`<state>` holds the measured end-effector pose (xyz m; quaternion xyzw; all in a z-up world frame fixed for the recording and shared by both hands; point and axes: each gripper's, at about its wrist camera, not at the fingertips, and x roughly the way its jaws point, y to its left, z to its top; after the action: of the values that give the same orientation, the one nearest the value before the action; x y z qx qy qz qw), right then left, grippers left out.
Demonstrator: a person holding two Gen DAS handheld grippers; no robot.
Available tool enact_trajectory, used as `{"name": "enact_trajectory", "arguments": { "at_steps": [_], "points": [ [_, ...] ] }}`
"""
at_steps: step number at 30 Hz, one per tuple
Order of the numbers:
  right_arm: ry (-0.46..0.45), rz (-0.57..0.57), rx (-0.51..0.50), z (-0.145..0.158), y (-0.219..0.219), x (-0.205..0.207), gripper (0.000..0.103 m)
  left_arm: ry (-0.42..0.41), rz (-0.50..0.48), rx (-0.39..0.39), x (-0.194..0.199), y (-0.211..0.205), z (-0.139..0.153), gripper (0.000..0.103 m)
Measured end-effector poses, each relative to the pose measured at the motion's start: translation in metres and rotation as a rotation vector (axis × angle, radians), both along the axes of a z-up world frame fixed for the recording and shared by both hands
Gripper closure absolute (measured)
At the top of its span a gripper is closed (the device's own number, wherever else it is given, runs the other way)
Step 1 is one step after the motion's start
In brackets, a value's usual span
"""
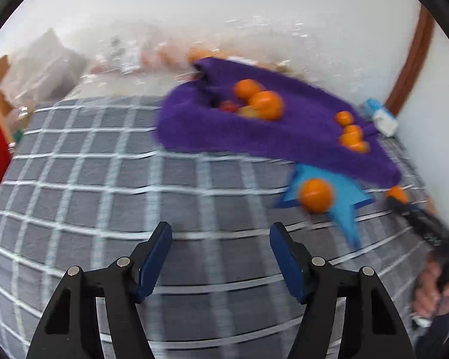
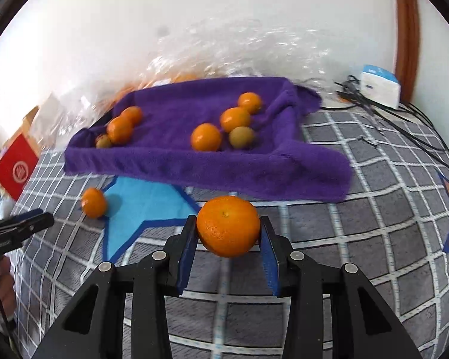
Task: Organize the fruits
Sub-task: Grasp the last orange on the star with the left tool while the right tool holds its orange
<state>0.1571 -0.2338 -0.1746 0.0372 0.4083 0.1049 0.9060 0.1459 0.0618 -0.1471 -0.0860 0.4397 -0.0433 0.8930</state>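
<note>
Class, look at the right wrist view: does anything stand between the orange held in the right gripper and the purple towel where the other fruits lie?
Nothing visible does. The orange sits clamped in the right gripper, and only bare checked cloth lies between it and the purple towel's near edge.

No text readable — red box (image 2: 15,166) emblem illegible.

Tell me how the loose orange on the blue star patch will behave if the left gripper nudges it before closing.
The loose orange looks round and smooth, so a nudge would probably send it rolling across the flat checked cloth. It sits clear of the purple towel, with nothing beside it to stop it. The left gripper is open and empty; closing from both sides seems safer.
</note>
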Motion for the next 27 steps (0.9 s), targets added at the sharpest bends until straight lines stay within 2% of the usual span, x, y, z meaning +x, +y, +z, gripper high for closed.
{"name": "enact_trajectory", "arguments": {
  "at_steps": [4,9,12,15,16,17,27],
  "points": [
    [-0.008,-0.018,0.031,0.002,-0.011,0.0,0.063,-0.023,-0.087,0.031,0.01,-0.037,0.007,0.038],
    [-0.015,-0.045,-0.002,-0.001,-0.014,0.001,0.063,-0.046,-0.157,0.055,0.025,-0.071,0.006,0.038],
    [-0.007,-0.04,0.001,-0.002,-0.013,0.002,0.063,-0.045,-0.148,0.118,0.028,-0.081,0.0,0.038],
    [-0.007,-0.038,0.001,-0.002,-0.012,0.002,0.063,-0.046,-0.149,0.11,0.03,-0.081,-0.006,0.055],
    [-0.006,-0.039,0.004,-0.003,-0.013,0.003,0.063,-0.043,-0.148,0.1,0.03,-0.08,-0.007,0.064],
    [-0.003,-0.042,0.006,-0.003,-0.013,0.003,0.063,-0.041,-0.146,0.087,0.03,-0.079,-0.008,0.067],
    [0.006,-0.034,0.008,-0.004,-0.013,0.005,0.063,-0.084,-0.087,0.05,0.023,-0.063,0.001,0.068]
  ]
}}
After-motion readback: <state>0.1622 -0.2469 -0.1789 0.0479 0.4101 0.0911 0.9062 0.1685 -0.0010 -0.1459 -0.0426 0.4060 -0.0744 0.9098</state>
